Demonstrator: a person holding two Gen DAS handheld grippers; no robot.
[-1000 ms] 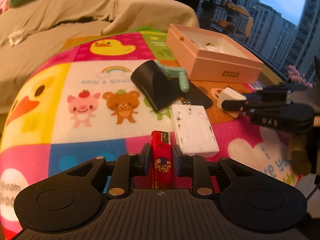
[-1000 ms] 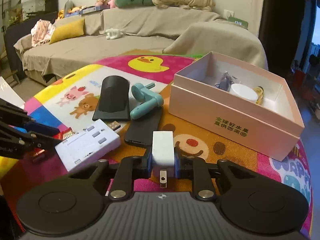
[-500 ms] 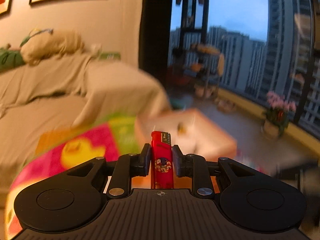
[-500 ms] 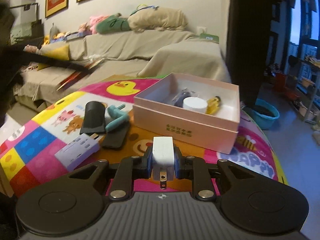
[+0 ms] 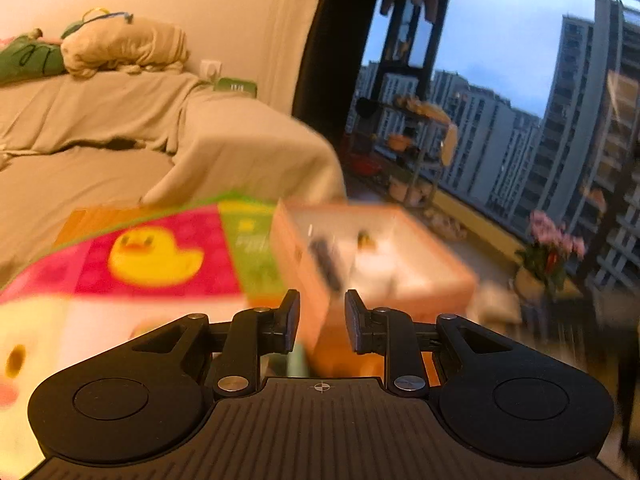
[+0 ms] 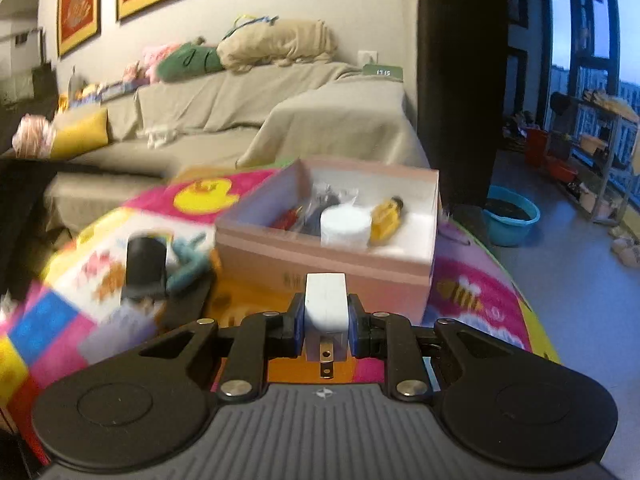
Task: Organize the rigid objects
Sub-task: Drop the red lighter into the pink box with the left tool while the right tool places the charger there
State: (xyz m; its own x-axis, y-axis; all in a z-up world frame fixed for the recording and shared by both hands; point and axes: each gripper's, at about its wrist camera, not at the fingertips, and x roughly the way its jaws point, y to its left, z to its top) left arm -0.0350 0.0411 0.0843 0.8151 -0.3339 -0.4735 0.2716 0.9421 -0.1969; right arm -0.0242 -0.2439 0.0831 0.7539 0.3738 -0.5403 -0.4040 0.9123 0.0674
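White charger (image 6: 325, 300) clamped between right tool (image 6: 325, 322) pads.

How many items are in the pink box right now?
4: red item left, dark bagged item behind the white round tub, yellow item right. Others may be hidden.

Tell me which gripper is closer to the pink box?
Probably left: left gripper hangs over the pink box corner; right gripper, gripping a white charger, is short of it.
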